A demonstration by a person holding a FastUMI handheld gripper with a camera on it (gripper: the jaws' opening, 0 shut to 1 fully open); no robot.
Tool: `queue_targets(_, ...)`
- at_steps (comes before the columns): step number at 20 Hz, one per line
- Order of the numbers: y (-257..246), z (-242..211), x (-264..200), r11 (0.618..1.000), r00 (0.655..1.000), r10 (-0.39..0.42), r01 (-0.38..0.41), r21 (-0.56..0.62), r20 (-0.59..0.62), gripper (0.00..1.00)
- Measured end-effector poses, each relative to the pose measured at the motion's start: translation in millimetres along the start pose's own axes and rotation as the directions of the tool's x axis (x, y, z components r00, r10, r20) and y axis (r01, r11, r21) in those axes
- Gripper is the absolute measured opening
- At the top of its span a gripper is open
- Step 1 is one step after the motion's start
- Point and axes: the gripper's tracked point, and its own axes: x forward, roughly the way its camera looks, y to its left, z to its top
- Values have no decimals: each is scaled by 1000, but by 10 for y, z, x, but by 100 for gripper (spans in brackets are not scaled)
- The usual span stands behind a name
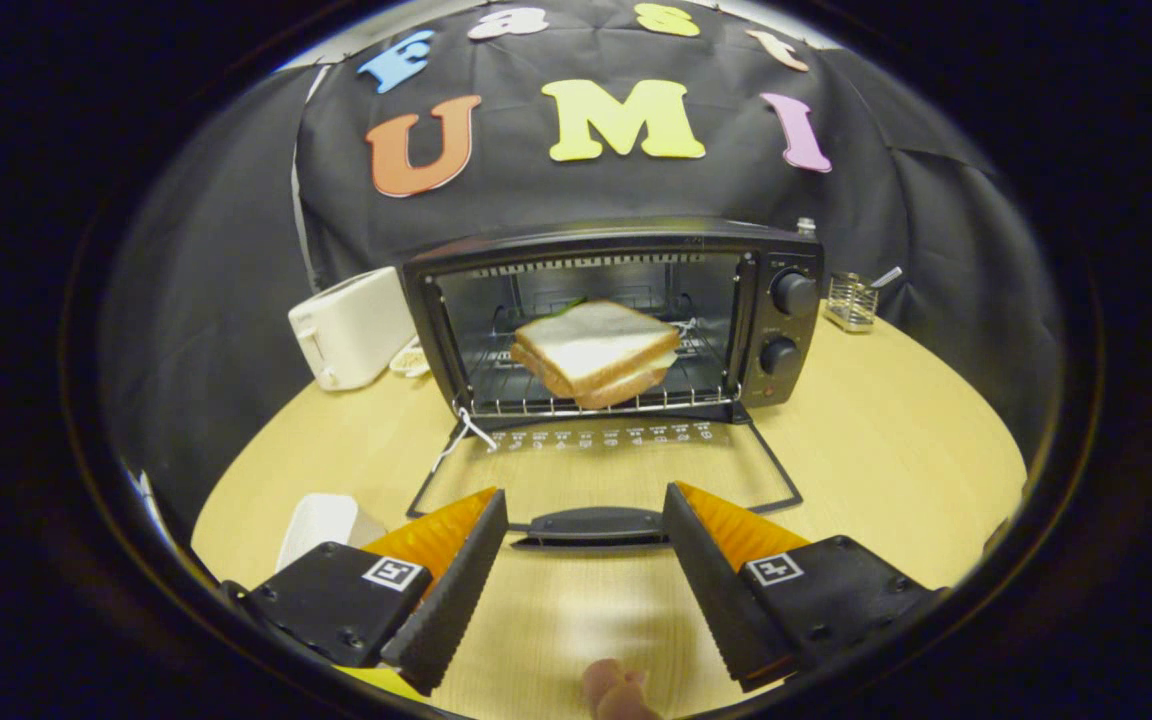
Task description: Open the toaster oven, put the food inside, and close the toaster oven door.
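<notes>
Gripper view: the toaster oven (612, 318) stands on the desk (886, 440) with its door (604, 470) folded flat. A sandwich (596, 352) rests on the inner rack, well beyond the gripper (586, 580), whose jaws are spread and empty, flanking the door handle (591, 525).

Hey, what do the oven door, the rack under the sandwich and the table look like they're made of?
Oven door: likely clear glass in a dark metal frame, since the table shows through; its handle looks matte black plastic, lying between the open fingers of the gripper.
Rack: thin shiny wire, probably plated steel.
Table: pale wood grain, possibly laminate.
</notes>
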Motion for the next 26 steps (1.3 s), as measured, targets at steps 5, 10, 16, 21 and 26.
queue_targets(5,-30,-337,76,999,999,-35,36,6,-38,100)
queue_targets(10,12,-459,177,999,996,-40,42,26,-81,100)
queue_targets(16,18,-457,230,997,996,-73,74,22,-47,100)
queue_targets(21,12,-421,220,997,997,-69,70,27,-25,100)
queue_targets(26,10,-413,222,997,997,-71,71,18,-27,100)
